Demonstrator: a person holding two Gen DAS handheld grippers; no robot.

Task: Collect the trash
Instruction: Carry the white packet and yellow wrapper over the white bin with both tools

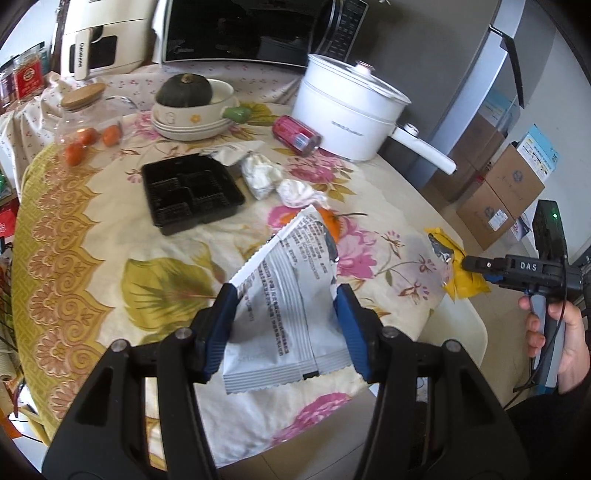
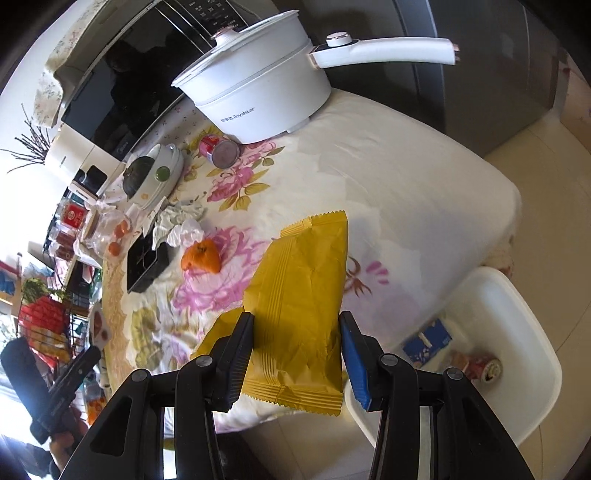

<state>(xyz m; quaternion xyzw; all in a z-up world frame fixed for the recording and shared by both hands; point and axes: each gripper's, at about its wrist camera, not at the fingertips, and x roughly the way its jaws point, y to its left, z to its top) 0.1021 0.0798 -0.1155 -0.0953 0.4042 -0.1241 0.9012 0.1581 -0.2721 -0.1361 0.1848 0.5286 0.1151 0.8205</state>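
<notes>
- While the left gripper (image 1: 286,314) straddles the silver wrapper (image 1: 284,306), its jaws stand spread, one blue pad to each side of the packet; whether the pads touch the foil I cannot tell, but it looks bracketed for a squeeze rather than pinched.
- Over on the other side, the right gripper (image 2: 297,354) does the same with the yellow wrapper (image 2: 301,306): jaws apart, the packet lying flat between them at the near edge of the counter (image 2: 388,177).
- Both packets sit close to the counter's edge, so each can be approached from the person's side without reaching over the clutter.
- Further out more rubbish waits: crumpled tissues (image 1: 280,181), a black plastic tray (image 1: 190,192), an orange peel (image 2: 201,256) and a red can (image 1: 297,134) lying on its side against the white pot (image 1: 349,107).
- That pot, the stacked bowls with the squash (image 1: 184,90) and the microwave (image 1: 255,31) behind look like keepers, not trash.
- My read: two flat, light wrappers first, one per hand; thin foil may slip or fold as the jaws close.
</notes>
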